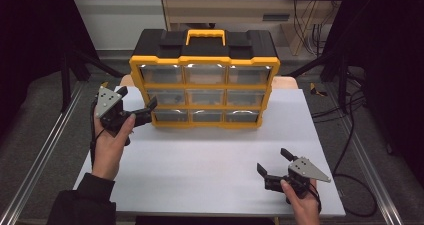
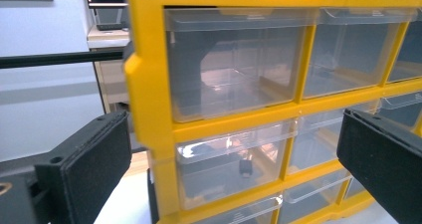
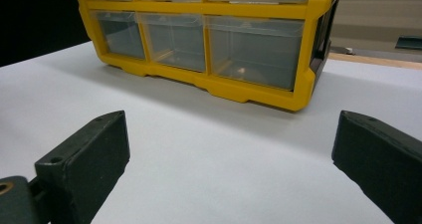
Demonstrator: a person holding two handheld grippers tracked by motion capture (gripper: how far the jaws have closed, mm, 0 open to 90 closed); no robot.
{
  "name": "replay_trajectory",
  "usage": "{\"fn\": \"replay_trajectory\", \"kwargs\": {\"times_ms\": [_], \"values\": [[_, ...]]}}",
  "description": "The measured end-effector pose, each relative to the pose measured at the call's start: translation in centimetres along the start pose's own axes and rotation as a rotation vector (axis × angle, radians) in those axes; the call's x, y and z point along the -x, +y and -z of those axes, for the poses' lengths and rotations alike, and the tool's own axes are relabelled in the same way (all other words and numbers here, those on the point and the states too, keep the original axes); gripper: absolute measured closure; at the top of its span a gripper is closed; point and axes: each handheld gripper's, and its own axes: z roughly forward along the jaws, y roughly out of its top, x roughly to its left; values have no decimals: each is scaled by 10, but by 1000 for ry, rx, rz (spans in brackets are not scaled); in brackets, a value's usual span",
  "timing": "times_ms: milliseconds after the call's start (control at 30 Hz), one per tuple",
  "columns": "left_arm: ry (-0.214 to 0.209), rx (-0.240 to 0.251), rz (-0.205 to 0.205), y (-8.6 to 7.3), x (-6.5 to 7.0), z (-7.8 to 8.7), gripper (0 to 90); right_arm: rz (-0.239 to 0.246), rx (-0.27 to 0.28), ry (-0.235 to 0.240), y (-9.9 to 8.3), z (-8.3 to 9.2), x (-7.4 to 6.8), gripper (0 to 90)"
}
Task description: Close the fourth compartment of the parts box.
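Observation:
A yellow-framed organizer [image 1: 205, 60] with a black top, a yellow handle [image 1: 205, 33] and three rows of clear drawers stands upright at the back of the white table [image 1: 200, 160]. My left gripper [image 1: 137, 97] is open at the cabinet's left end, level with the middle row, with nothing between its jaws. In the left gripper view the organizer [image 2: 149, 84] is very close beyond my left gripper [image 2: 234, 134], and a small dark item [image 2: 245, 168] lies in a middle-row drawer. My right gripper [image 1: 273, 160] is open and empty above the table's front right. In the right gripper view my right gripper [image 3: 231, 134] faces the organizer [image 3: 224, 87] across bare table.
Black frame poles [image 1: 65, 80] stand at both sides of the table. Cables [image 1: 350, 135] trail on the floor at the right, beside a metal rail [image 1: 370, 175]. Wooden furniture [image 1: 225, 10] stands behind the organizer.

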Motion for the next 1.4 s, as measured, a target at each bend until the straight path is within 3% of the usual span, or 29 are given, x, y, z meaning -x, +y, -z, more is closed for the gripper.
{"fn": "replay_trajectory", "kwargs": {"times_ms": [500, 1400], "values": [[31, 2, 23, -4, -24, 19, 4, 4, -4, 2, 0, 0, -1, 20], [47, 12, 32, -16, -47, 40, 4, 1, -9, 0, 0, -1, -1, 20]]}}
